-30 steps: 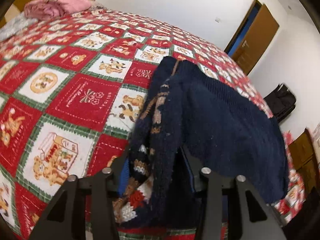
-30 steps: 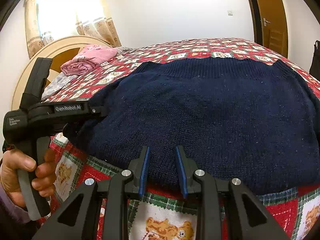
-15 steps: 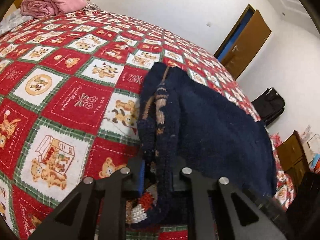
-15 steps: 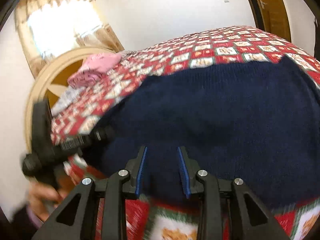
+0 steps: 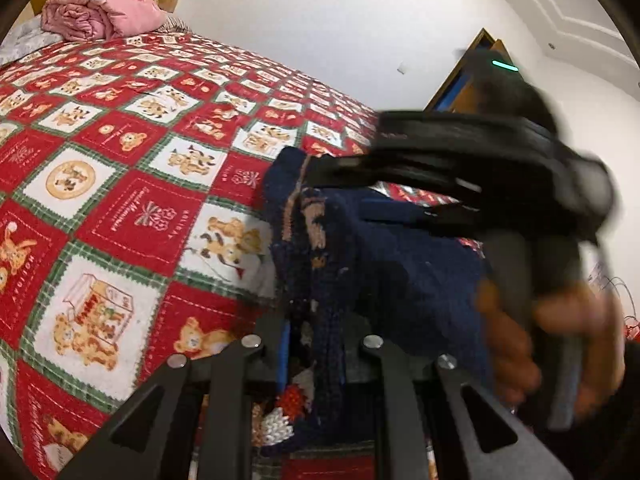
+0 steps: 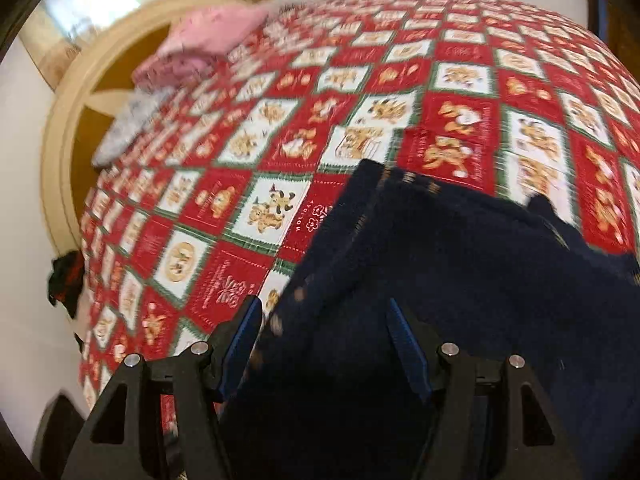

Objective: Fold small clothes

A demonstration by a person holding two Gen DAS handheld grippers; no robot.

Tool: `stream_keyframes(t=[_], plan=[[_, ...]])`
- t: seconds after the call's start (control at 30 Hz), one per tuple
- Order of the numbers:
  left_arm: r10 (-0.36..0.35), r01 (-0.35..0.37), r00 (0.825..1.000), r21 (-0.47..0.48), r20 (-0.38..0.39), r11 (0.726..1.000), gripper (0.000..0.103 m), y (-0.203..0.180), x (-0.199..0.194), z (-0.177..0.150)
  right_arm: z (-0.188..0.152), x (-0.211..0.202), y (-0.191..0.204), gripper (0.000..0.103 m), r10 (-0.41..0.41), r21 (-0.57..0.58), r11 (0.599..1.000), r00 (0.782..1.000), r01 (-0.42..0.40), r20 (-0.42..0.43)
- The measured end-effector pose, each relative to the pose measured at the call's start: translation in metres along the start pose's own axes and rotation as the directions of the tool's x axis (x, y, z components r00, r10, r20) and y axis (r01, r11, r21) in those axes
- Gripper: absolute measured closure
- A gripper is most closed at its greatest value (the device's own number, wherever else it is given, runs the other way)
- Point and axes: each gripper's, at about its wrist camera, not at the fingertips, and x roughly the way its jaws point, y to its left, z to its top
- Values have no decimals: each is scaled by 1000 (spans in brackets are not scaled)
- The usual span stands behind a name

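A navy knitted sweater (image 5: 400, 272) with a patterned inner side lies on the red checked bedspread (image 5: 120, 160). My left gripper (image 5: 316, 348) is shut on its bunched near edge. A hand holds my right gripper (image 5: 340, 192), blurred, over the sweater's far left corner in the left wrist view. In the right wrist view the right gripper (image 6: 324, 340) hovers above the sweater (image 6: 460, 280). Its jaws are opening, and the cloth lies under the gap without either pad pressing on it.
A folded pink blanket (image 5: 100, 20) and a grey cloth (image 6: 128, 124) lie by the cream headboard (image 6: 68, 120). A brown door (image 5: 468, 76) stands beyond the bed. Something dark (image 6: 66, 280) hangs at the bed's left edge. Bedspread (image 6: 440, 80) stretches beyond the sweater.
My left gripper closed on the sweater's edge. The right gripper swung left across the sweater, tipped downward and widened its jaws, and now shows in the left wrist view.
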Motion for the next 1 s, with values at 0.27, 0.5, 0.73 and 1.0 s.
stream_keyframes(t=[0.27,0.5,0.73,1.0], plan=[[-20,21,1000,-49,18,999,86,7,1,-4,23,60,35,29,-208,-148,971,965,185,-157],[-36,38,999,-78,33,996,86,13,-4,-11,2,79,59,19,-378,-393,867,919,307,-116],[-38,39,998,-30,40,999,86,-4,-11,-10,9,33,20,78,-282,-277,927,957,253,-69],[-88,82,995,129,38,988,86,-64,-17,-8,-6,-60,-38,84,6,-36,999,993,-2,118]])
